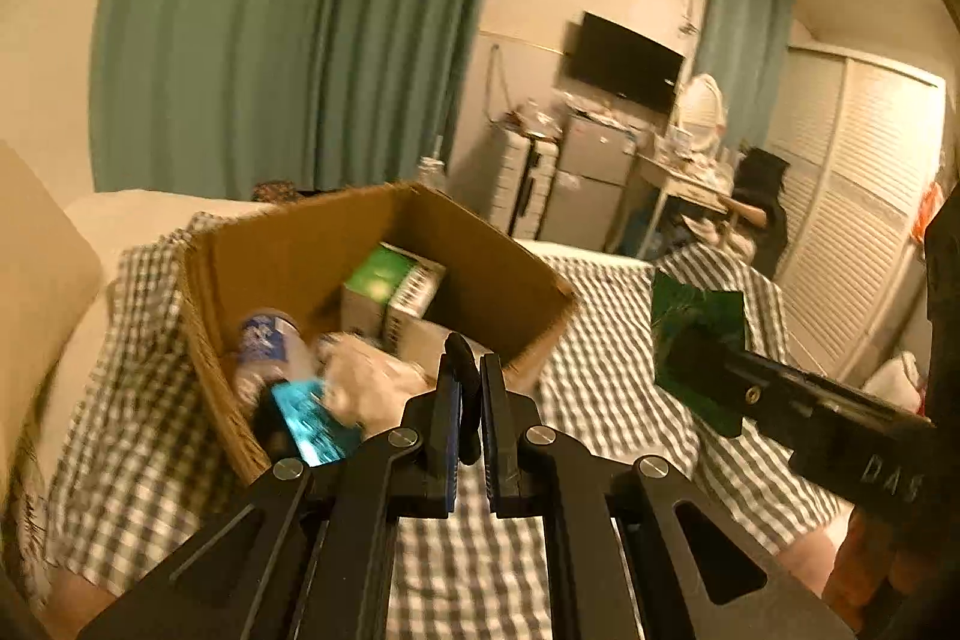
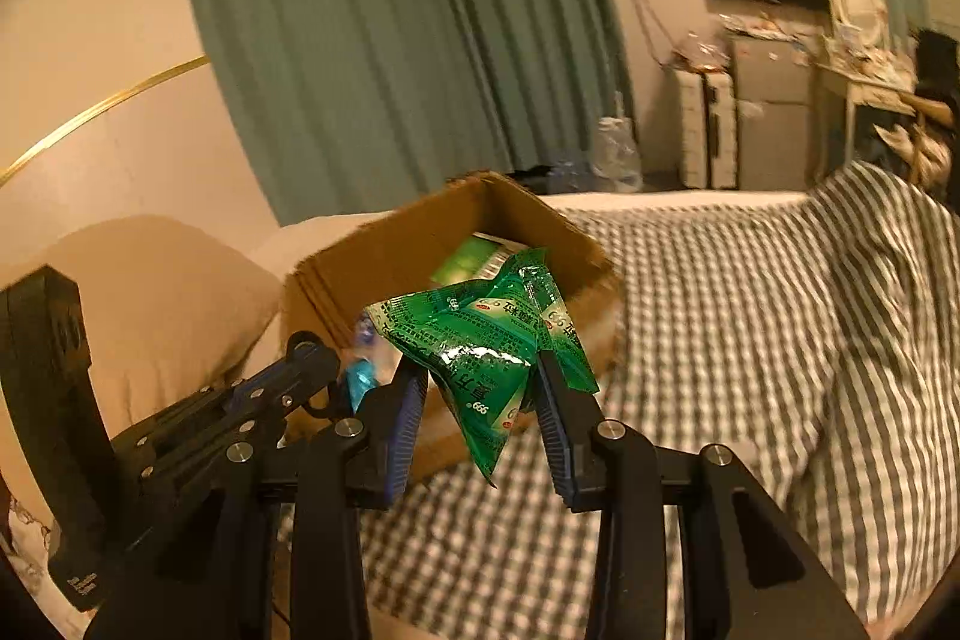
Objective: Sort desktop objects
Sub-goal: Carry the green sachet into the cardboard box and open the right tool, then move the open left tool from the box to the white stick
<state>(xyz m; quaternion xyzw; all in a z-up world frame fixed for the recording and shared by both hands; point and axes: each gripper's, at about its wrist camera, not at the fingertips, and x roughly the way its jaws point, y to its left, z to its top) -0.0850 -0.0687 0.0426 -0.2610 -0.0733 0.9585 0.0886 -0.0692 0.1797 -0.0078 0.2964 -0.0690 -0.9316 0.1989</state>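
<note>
The right tool is clenched on crumpled green sachets, just short of the cardboard box on the bed. The foil is slick and bunched — I judge it may slip out before the rim. "999" reads on them. The left tool pinches a thin black piece, unidentifiable — "DAS" shows on the other tool's body.

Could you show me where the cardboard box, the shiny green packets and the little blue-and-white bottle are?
cardboard box [image 1: 312, 250]: left wrist view, on its inner back wall.
green packets [image 2: 480, 340]: right wrist view, on the front packet's printed face.
blue-and-white bottle [image 1: 264, 340]: left wrist view, on its label, inside the box.
</note>
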